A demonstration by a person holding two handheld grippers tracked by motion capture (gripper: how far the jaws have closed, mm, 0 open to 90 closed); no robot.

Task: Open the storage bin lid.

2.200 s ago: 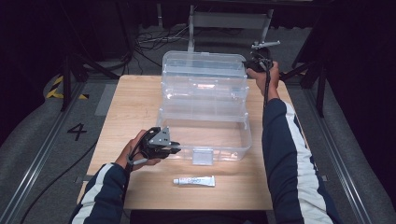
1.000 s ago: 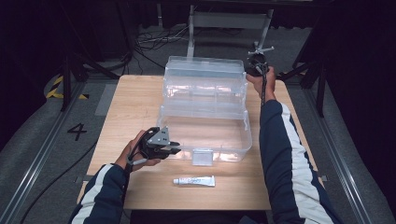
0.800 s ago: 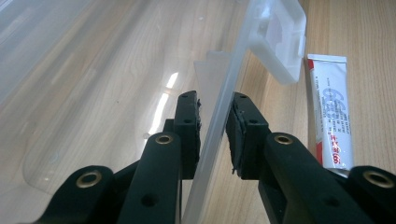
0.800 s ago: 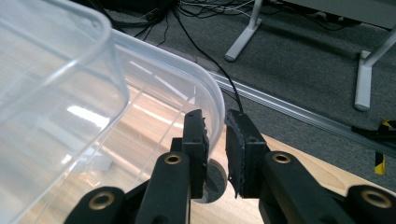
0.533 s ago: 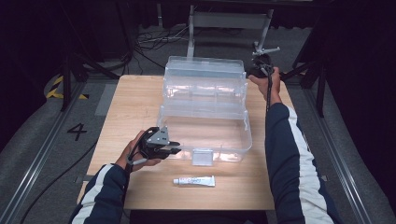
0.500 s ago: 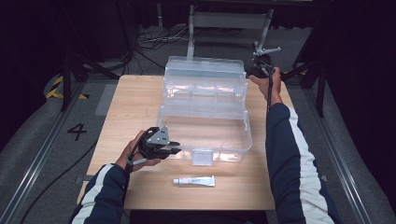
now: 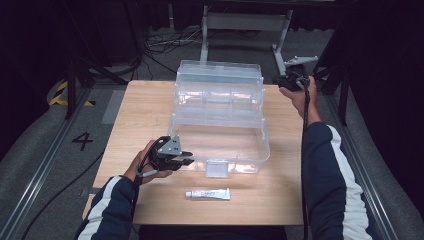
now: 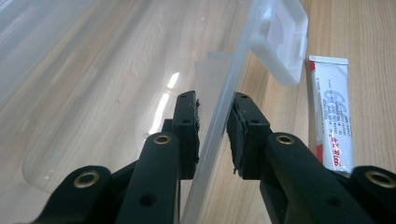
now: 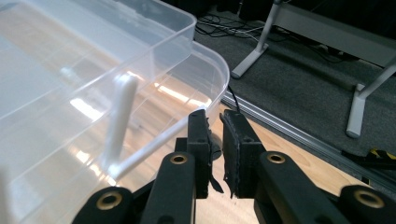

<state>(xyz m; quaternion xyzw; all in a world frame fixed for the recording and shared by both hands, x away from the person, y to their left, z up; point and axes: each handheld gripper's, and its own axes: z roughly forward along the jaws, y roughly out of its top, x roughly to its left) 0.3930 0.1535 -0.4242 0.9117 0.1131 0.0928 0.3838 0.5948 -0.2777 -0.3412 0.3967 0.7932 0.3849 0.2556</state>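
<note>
Stood in the middle of the wooden table [image 7: 145, 110], the clear plastic box [image 7: 220, 145], its upper tray [image 7: 219, 86] swung up and back over the far side. Gripped at the near left corner of the box by the left gripper [image 7: 184, 161], held in the left hand [image 7: 150, 167]; seen in the left gripper view with both black pads [image 8: 243, 135] set either side of the thin front wall [image 8: 219, 126], close against it, pinching it. Hung from that same wall a little further along, the white latch tab [image 8: 280, 42]. Lay flat on the bare wood just in front of the box, a white tube [image 7: 208, 193] with red and blue print, apart from the wall and untouched. Held at the far right corner beside the upper tray, the right gripper [image 7: 286, 81], in the right hand [image 7: 300, 95]. Had just been closing, its jaws, now almost pressed together with a narrow slit left and nothing between them; just beside their tips, the tray's rounded rim [image 9: 205, 51], not touched.
</note>
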